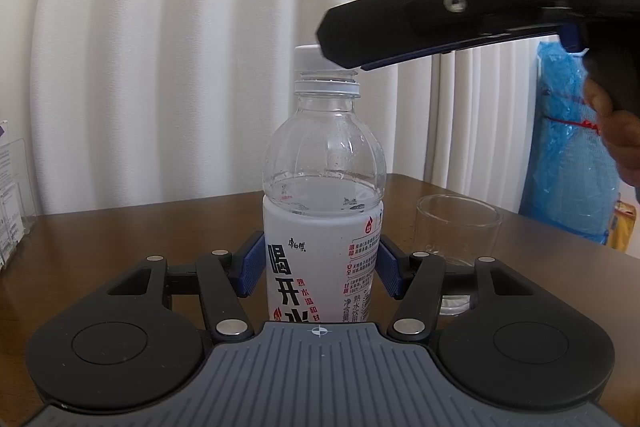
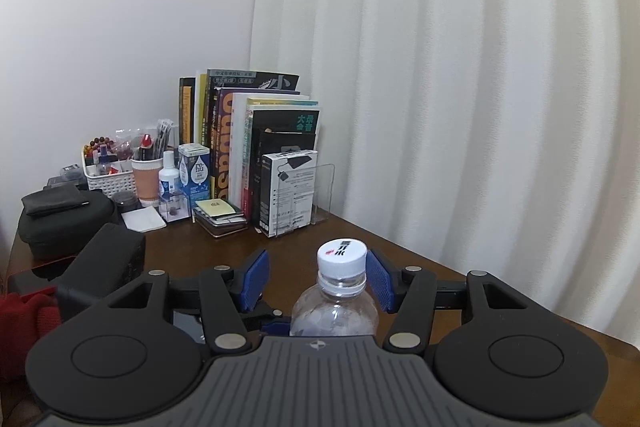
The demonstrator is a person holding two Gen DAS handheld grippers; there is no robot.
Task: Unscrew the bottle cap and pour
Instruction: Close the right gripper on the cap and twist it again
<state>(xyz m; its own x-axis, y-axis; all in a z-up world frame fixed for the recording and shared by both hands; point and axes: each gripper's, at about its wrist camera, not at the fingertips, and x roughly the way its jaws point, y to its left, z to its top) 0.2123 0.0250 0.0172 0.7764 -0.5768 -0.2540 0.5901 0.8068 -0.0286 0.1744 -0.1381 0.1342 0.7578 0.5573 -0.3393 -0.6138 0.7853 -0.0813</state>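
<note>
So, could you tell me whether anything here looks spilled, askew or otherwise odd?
Nothing is spilled or damaged. The bottle stands upright on the table, and the glass beside it looks empty. One oddity: the right gripper is open with the cap off-centre, close against one pad.

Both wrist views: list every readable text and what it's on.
"喝开水": bottle label, large black characters.
"熟水温和甘": same label, red, cut off below.
"renu": blue-white box.
"大" with other green characters: dark book.
Cap print, label fine print, other book spines, white box: too small or blurred.
</note>
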